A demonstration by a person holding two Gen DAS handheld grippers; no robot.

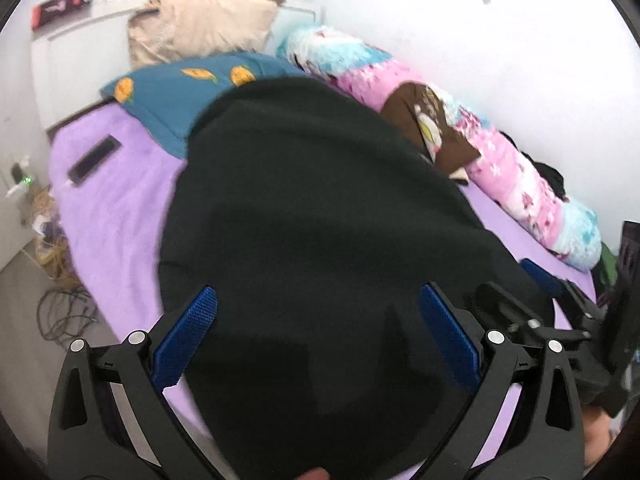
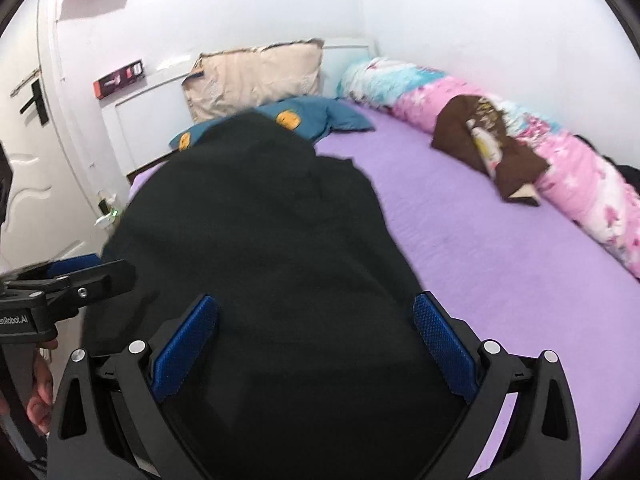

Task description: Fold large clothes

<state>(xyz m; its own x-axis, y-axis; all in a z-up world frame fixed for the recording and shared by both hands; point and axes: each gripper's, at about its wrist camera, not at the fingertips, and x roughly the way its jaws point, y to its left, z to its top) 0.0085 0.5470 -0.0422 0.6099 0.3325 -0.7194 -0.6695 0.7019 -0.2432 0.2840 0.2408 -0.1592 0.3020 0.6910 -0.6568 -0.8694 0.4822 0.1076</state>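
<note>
A large black garment (image 1: pixel 320 220) lies spread lengthwise on the purple bed sheet (image 1: pixel 112 208); it also shows in the right wrist view (image 2: pixel 256 240). My left gripper (image 1: pixel 318 304) is open, its blue pads (image 1: pixel 188 332) wide apart above the garment's near end. My right gripper (image 2: pixel 316 308) is open too, hovering over the same near end, blue pads (image 2: pixel 440 348) apart. The right gripper also shows at the right of the left wrist view (image 1: pixel 540 308); the left gripper shows at the left edge of the right wrist view (image 2: pixel 72 280). Neither grips the cloth.
A teal pillow (image 1: pixel 180 92) and beige pillow (image 1: pixel 200 28) lie at the bed's head. A pink and blue rolled blanket (image 1: pixel 500 160) with a brown cloth (image 1: pixel 432 128) runs along the wall. A dark phone (image 1: pixel 94 160) lies on the sheet. Cables (image 1: pixel 60 312) lie on the floor.
</note>
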